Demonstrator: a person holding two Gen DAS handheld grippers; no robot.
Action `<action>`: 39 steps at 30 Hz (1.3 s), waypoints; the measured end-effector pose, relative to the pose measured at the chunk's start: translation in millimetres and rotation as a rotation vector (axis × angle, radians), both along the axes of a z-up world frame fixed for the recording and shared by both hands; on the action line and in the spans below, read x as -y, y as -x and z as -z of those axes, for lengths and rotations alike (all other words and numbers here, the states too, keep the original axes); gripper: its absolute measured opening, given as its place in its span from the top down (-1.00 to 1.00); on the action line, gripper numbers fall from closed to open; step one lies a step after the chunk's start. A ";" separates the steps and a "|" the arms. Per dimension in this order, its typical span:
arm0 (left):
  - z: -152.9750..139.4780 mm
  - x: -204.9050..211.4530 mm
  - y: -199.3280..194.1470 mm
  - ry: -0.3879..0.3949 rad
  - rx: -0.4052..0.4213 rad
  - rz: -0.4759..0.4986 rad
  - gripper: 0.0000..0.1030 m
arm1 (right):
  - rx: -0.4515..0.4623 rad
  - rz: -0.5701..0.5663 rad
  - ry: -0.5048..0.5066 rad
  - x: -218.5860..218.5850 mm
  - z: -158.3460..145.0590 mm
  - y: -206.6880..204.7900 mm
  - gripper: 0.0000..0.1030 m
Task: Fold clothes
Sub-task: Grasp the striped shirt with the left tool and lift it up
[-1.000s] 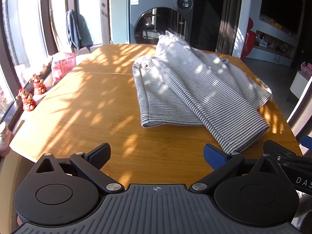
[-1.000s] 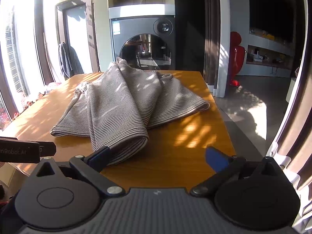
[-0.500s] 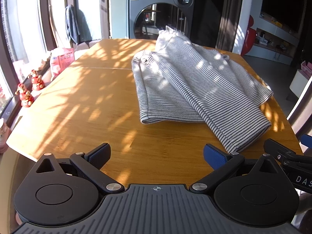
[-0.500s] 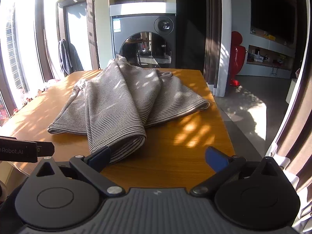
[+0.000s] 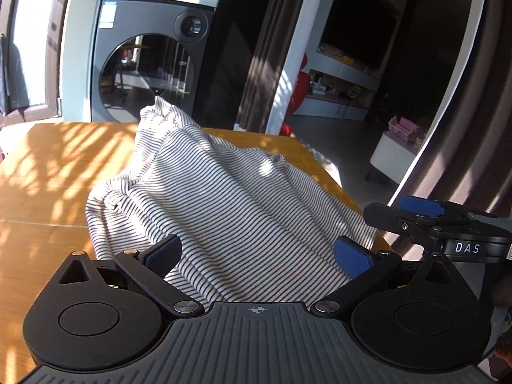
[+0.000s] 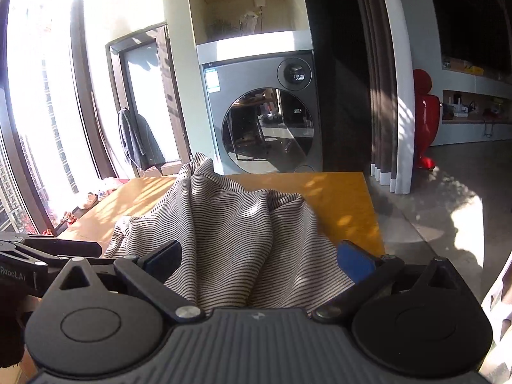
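In the lower centre of each wrist view, I am now reaching both spread-fingered tools over the striped garment's near edge: my left gripper (image 5: 256, 252) and right gripper (image 6: 259, 256) are straddling the striped garment (image 5: 236, 204), no longer hanging back over bare wooden table (image 5: 41, 172). Neither is clenching yet; a grasp seems near.

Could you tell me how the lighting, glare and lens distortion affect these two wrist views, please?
Left wrist view: dappled sun patches fall on the wooden table and striped garment; the room behind is dark. Right wrist view: the window is blown out white, and sunlight glares on the floor. In both, fisheye bends straight edges.
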State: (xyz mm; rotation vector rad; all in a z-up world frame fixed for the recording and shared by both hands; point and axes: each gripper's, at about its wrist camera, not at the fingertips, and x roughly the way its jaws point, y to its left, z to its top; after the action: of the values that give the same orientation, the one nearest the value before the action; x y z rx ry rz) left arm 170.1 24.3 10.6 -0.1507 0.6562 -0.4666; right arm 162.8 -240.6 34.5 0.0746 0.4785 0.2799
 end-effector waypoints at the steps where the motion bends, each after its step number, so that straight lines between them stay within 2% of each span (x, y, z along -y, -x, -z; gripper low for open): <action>1: 5.9 2.4 -15.3 0.010 -0.002 0.001 -1.00 | 0.002 -0.015 0.006 -4.6 2.6 -17.6 -1.00; 4: 27.1 3.8 -53.6 0.004 0.005 -0.016 -1.00 | -0.032 -0.054 -0.030 -15.2 11.0 -67.1 -1.00; 7: 52.5 -6.0 -72.5 -0.015 -0.038 -0.020 -1.00 | -0.132 -0.025 -0.160 -16.7 34.6 -115.4 -1.00; 10: 55.9 -21.5 -68.4 0.046 -0.030 0.006 -1.00 | -0.187 0.023 -0.238 -12.5 61.8 -134.7 -1.00; 14: 59.0 -45.3 -43.2 0.110 -0.031 0.025 -1.00 | -0.181 0.001 -0.352 -2.2 68.3 -101.5 -1.00; 18: 57.3 -65.8 -3.3 0.154 -0.048 0.061 -1.00 | -0.165 -0.028 -0.330 -8.3 70.7 -48.0 -1.00; 20: 55.6 -72.4 10.1 0.162 -0.086 0.055 -1.00 | -0.156 -0.042 -0.314 -11.8 71.8 -21.6 -1.00; 27: 51.0 -92.2 46.8 0.190 -0.241 0.016 -1.00 | -0.151 -0.013 -0.360 -5.0 68.6 -14.6 -1.00; 29: 54.2 -95.9 45.8 0.281 -0.297 0.028 -1.00 | -0.151 -0.013 -0.361 -4.4 69.0 -14.0 -1.00; 31: 65.0 -95.9 41.0 0.441 -0.406 0.025 -1.00 | -0.151 -0.015 -0.368 -3.8 68.9 -13.9 -1.00; 32: 67.7 -93.7 38.7 0.479 -0.429 0.017 -1.00 | -0.152 -0.015 -0.362 -4.2 68.7 -13.8 -1.00; 36: 63.8 -80.1 34.1 0.483 -0.453 0.002 -1.00 | -0.165 -0.026 -0.324 -9.1 66.9 -7.1 -1.00; 37: 63.8 -79.1 34.2 0.485 -0.465 0.016 -0.89 | -0.168 -0.030 -0.306 -11.0 65.6 -2.8 -1.00; 38: 64.7 -79.1 35.4 0.481 -0.480 0.029 -0.44 | -0.171 -0.031 -0.286 -12.0 64.2 3.3 -1.00; 39: 67.5 -80.6 37.3 0.481 -0.498 0.034 -0.11 | -0.173 -0.029 -0.269 -12.5 63.1 9.9 -1.00</action>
State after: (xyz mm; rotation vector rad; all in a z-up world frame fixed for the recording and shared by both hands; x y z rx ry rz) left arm 132.8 104.9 -56.9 -0.7291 1.0256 -0.6212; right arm 152.9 -228.1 -28.6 0.3560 0.6115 0.3666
